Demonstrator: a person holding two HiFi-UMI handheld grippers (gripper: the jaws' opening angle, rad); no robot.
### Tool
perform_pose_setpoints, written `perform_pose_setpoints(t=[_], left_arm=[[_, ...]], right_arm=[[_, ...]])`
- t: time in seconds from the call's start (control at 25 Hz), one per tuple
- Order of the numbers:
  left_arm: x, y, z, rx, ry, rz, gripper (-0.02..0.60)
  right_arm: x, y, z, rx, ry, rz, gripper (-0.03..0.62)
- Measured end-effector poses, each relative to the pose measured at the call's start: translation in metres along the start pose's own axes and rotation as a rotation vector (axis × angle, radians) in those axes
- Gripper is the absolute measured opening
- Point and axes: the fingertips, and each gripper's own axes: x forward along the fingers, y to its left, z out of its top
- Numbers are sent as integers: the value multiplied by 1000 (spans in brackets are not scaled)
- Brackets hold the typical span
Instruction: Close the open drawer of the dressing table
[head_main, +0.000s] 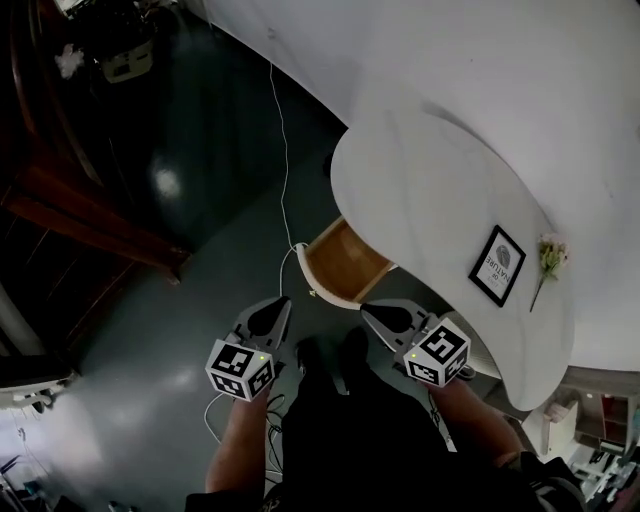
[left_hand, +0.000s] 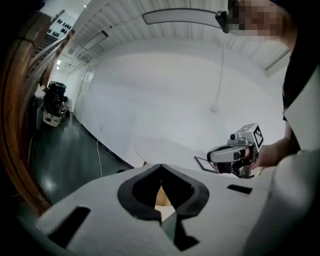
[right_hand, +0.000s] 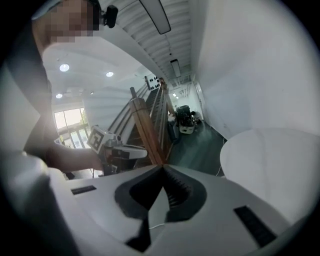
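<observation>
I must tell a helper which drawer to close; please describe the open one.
Find the white, round-topped dressing table against the white wall. The drawer juts from its edge over the dark floor. Its light brown wooden inside lies open to view; the black picture frame and flower sit on the top instead, farther right.

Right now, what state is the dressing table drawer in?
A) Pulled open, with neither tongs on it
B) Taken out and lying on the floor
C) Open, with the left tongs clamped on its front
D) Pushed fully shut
A: the drawer stands out from the dressing table with its wooden inside showing, while the left tongs and right tongs hang just short of it, both shut and empty.
</observation>
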Motion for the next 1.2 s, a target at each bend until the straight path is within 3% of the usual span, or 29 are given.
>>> perform_pose_setpoints(t=[0.16, 0.48, 0.68, 0.88, 0.96, 1.2], left_arm=[[18, 28, -28, -12, 42, -4, 8], [65, 52, -102, -49, 91, 5, 8], [100, 58, -165, -45, 174, -44, 8], [127, 64, -216, -30, 231, -76, 9], [140, 69, -230, -29, 238, -82, 35], [158, 76, -243, -43, 205, -90, 35]], right_arm=[[25, 1, -30, -37, 73, 14, 6], [50, -14, -111, 47, 162, 54, 6], [74, -39, -160, 123, 167, 21, 6], [91, -37, -198, 143, 178, 64, 6], [95, -37, -211, 146, 194, 79, 6], [104, -50, -243, 183, 223, 69, 6]])
